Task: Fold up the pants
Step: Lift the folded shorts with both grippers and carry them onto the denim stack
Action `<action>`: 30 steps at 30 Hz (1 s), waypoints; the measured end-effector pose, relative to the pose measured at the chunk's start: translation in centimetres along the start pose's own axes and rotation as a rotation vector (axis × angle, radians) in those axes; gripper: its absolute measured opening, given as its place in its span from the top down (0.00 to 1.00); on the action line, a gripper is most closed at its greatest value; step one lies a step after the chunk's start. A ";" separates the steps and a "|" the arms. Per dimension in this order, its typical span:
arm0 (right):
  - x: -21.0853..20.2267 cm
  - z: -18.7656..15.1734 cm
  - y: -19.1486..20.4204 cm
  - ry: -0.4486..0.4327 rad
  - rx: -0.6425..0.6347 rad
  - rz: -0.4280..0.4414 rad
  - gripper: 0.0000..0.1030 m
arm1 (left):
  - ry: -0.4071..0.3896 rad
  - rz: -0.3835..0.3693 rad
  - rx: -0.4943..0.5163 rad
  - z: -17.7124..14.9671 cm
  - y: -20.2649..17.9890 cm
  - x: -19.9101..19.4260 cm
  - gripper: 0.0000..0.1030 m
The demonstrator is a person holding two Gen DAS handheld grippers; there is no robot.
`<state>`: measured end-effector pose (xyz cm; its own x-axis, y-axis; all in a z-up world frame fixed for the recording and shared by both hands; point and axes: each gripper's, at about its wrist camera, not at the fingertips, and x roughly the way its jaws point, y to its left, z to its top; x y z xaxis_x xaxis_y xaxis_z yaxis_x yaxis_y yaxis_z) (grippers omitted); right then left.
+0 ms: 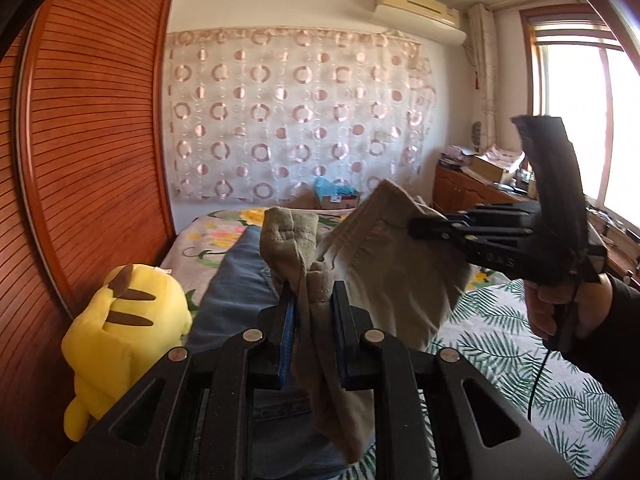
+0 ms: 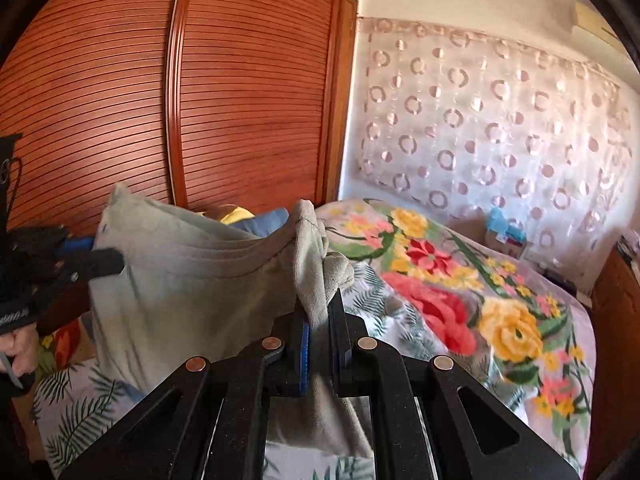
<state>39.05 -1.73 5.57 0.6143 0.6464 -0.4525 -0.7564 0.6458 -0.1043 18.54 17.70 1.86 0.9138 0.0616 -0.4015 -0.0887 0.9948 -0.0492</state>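
Note:
The grey-beige pants (image 1: 384, 276) hang in the air above the bed, stretched between both grippers. My left gripper (image 1: 312, 292) is shut on one bunched corner of the pants, with cloth hanging down between its fingers. My right gripper (image 2: 318, 300) is shut on the other corner of the pants (image 2: 192, 280). Each gripper shows in the other's view: the right one (image 1: 420, 226) pinching the far edge, the left one (image 2: 108, 258) at the left edge. The lower part of the pants is hidden behind the gripper bodies.
A bed with a leaf-print sheet (image 1: 500, 344) and a floral blanket (image 2: 460, 292) lies below. Blue jeans (image 1: 236, 296) lie on the bed beside a yellow plush toy (image 1: 120, 332). A slatted wooden wardrobe (image 2: 160, 100) stands at the left. A wooden cabinet (image 1: 468, 192) stands near the window.

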 end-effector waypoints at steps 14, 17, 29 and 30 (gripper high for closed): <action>6.3 3.6 0.4 0.003 -0.149 0.077 0.93 | -0.065 0.071 -0.122 -1.7 2.9 -1.0 0.83; 7.4 3.8 1.0 0.012 -0.174 0.091 0.93 | -0.055 0.081 -0.132 -2.0 3.4 -1.0 0.82; 9.6 3.4 2.1 0.047 -0.168 0.096 0.93 | -0.011 0.119 -0.145 -3.3 4.8 -0.4 0.72; 9.6 3.6 2.0 0.053 -0.167 0.090 0.93 | -0.003 0.117 -0.141 -3.4 4.9 -0.1 0.68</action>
<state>44.22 7.20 4.18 0.5331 0.6737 -0.5118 -0.8373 0.5069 -0.2048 16.66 22.26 -1.43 0.8949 0.1771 -0.4096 -0.2492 0.9597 -0.1295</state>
